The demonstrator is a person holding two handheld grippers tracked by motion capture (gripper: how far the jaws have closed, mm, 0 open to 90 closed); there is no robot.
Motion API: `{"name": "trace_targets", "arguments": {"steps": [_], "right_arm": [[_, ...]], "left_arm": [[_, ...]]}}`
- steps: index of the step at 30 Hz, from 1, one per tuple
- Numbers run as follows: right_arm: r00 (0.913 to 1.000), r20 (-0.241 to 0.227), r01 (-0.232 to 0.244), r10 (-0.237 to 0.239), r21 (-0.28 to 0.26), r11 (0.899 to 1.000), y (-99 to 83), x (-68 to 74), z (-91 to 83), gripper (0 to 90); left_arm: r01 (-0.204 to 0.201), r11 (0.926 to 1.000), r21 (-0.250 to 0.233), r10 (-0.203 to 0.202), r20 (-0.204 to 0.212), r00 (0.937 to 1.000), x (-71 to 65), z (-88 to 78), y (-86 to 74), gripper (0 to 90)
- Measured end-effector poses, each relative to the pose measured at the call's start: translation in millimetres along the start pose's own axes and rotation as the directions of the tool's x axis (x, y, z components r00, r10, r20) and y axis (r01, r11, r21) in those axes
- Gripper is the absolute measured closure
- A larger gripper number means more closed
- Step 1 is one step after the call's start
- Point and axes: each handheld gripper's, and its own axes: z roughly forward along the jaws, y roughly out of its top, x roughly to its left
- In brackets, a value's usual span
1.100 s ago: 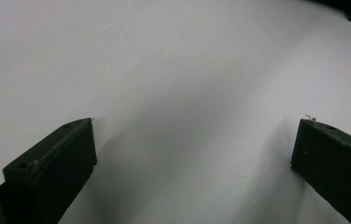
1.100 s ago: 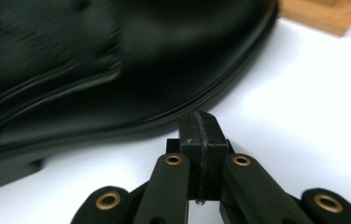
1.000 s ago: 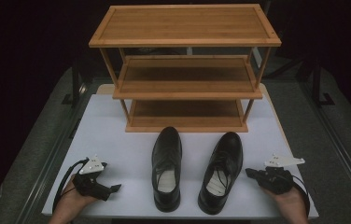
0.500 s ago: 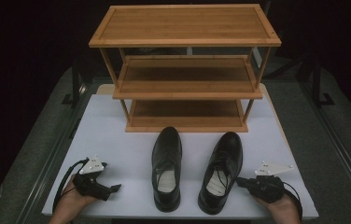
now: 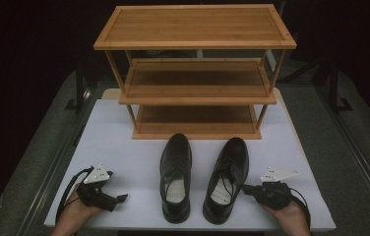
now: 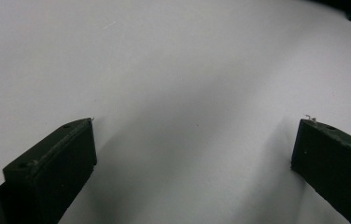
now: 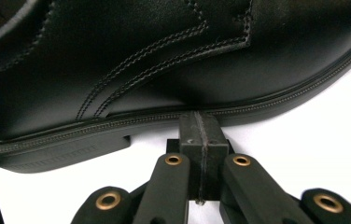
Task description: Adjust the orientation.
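Two black leather shoes stand side by side on the white table [image 5: 124, 147], toes toward a wooden rack: the left shoe [image 5: 175, 174] and the right shoe [image 5: 227, 177]. My right gripper [image 5: 246, 188] is shut with nothing between its jaws, its tip at the outer side of the right shoe near the heel. In the right gripper view the joined jaws [image 7: 200, 123] meet the right shoe's sole edge [image 7: 117, 135]. My left gripper [image 5: 123, 198] lies near the table's front left, well apart from the left shoe. In the left gripper view my left gripper [image 6: 194, 140] stands open over bare white table [image 6: 173, 70].
A three-shelf wooden rack [image 5: 195, 73] stands at the back of the table, its shelves bare. Dark floor and metal rails flank the table on both sides. A hand holds each gripper at the front edge.
My right gripper has slid left toward the right shoe and now reaches its side. The left gripper and both shoes have kept still.
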Motion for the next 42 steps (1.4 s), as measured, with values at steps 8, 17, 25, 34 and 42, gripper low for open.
{"name": "trace_targets", "arguments": {"steps": [8, 17, 25, 34, 42], "right_arm": [[0.9999, -0.01, 0.011, -0.011, 0.006, 1.0, 9.3, 0.5, 9.8, 89.9], [0.9995, -0.025, 0.017, -0.017, 0.011, 1.0, 19.0, 0.8, 20.5, 89.9], [0.9984, -0.038, 0.044, -0.043, 0.019, 0.999, 33.0, 2.8, 35.6, 89.9], [0.9973, -0.055, 0.051, -0.05, 0.028, 0.998, 39.2, 4.6, 42.0, 89.9], [0.9951, -0.071, 0.072, -0.069, 0.036, 0.997, 44.7, 7.0, 48.1, 89.9]], "left_arm": [[0.0, 1.0, 0.0, 0.0, 0.0, 1.0, 0.0, 0.0, 0.0, 0.0], [0.0, 1.0, 0.0, 0.0, 0.0, 1.0, 0.0, 0.0, 0.0, 0.0], [0.0, 1.0, 0.0, 0.0, 0.0, 1.0, 0.0, 0.0, 0.0, 0.0], [0.0, 1.0, 0.0, 0.0, 0.0, 1.0, 0.0, 0.0, 0.0, 0.0], [0.0, 1.0, 0.0, 0.0, 0.0, 1.0, 0.0, 0.0, 0.0, 0.0]]}}
